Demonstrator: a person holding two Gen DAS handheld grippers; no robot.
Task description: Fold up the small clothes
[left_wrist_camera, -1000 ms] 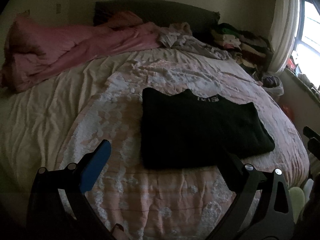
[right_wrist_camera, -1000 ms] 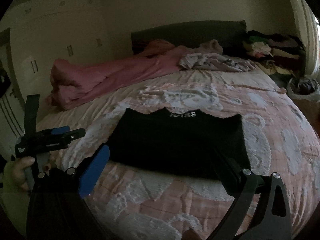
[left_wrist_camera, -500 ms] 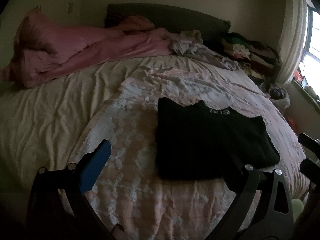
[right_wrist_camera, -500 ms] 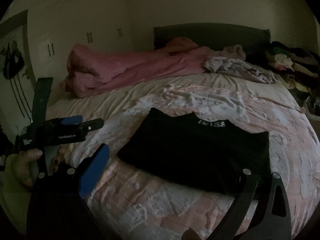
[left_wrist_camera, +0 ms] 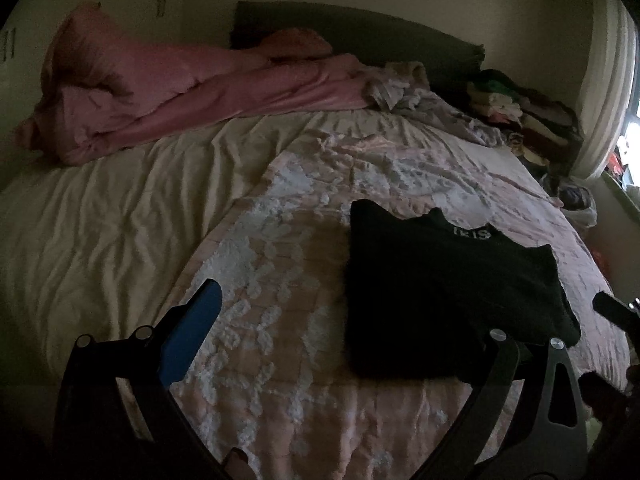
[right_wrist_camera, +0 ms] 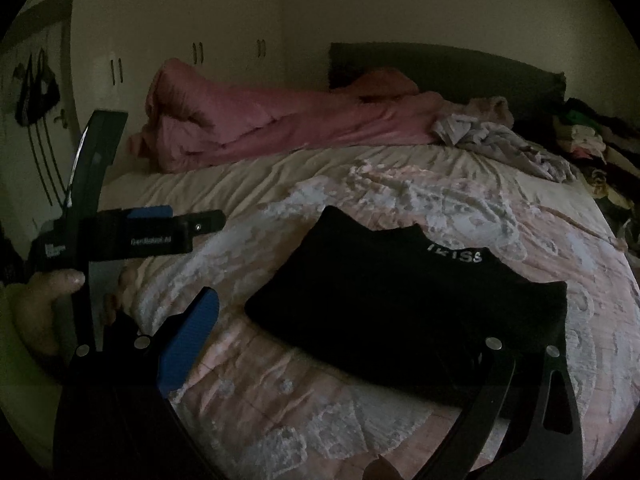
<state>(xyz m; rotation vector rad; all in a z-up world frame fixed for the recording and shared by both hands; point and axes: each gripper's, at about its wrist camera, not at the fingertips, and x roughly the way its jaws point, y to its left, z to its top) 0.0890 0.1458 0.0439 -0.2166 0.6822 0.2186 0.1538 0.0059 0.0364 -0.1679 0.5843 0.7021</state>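
- Black folded garment (left_wrist_camera: pixel 448 292) lies flat on pink-white quilted bedspread (left_wrist_camera: pixel 280 280).
- Left gripper (left_wrist_camera: pixel 344 320) released, empty, garment ahead-right.
- Right gripper (right_wrist_camera: pixel 352 328) spread wide, empty, hovering near garment's front edge.

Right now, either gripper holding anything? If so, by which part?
Nothing held. The left gripper and right gripper are both open, and the folded black shirt lies free on the pink quilt.
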